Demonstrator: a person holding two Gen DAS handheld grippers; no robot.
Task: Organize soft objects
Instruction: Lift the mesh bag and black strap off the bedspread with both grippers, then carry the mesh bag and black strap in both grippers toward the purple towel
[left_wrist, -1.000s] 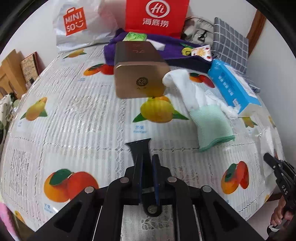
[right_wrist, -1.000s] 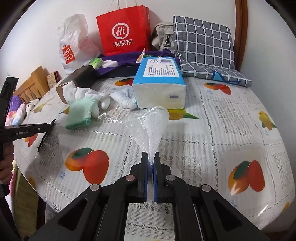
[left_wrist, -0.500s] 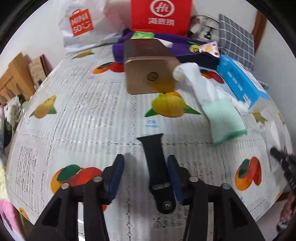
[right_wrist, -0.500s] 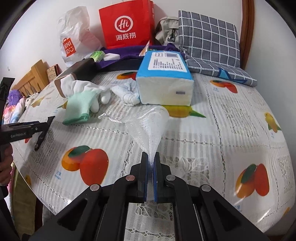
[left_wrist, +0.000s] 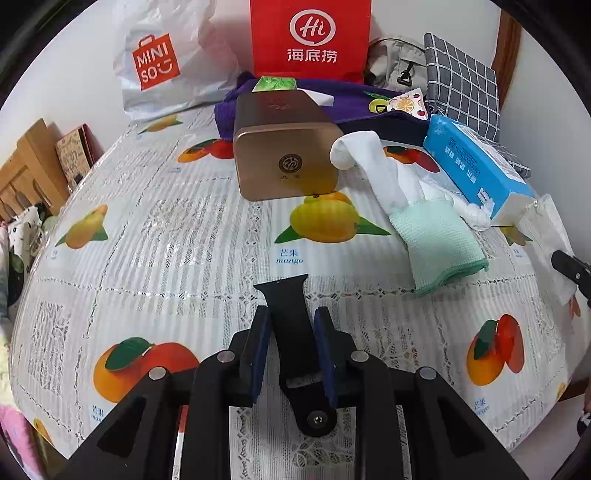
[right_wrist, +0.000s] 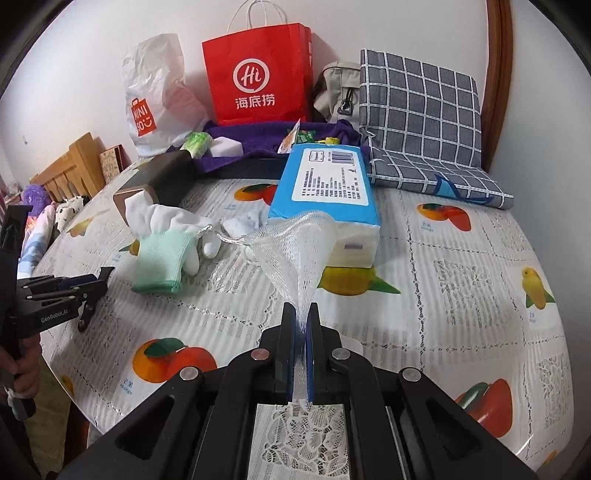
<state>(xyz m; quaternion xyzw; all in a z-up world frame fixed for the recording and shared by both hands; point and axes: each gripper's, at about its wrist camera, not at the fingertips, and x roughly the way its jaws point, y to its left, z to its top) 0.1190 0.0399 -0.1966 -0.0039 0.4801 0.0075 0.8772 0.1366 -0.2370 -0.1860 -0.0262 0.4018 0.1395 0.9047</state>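
A black watch strap (left_wrist: 291, 332) lies flat between the fingers of my left gripper (left_wrist: 291, 314), just above the tablecloth. The jaws are closing and the pads meet the strap's two edges. In the right wrist view the left gripper (right_wrist: 92, 284) shows at the left edge with the strap (right_wrist: 86, 315) hanging from it. My right gripper (right_wrist: 303, 310) is shut on the narrow end of a white mesh bag (right_wrist: 295, 247), which fans out towards the blue tissue pack (right_wrist: 325, 184). A white glove with a green cuff (left_wrist: 436, 236) lies between the two grippers.
A gold tin (left_wrist: 284, 158) lies on its side mid-table. Behind it are a purple cloth (left_wrist: 354, 107), a red paper bag (left_wrist: 310, 37), a white plastic bag (left_wrist: 162, 62) and a checked cushion (right_wrist: 421, 118). A small white cloth (right_wrist: 243, 223) lies beside the tissue pack. The fruit-print tablecloth (left_wrist: 166, 240) is bare at the left.
The left jaws opened, the strap turned flat between them, and they have closed in on its edges. The right gripper rose a little with the mesh bag.
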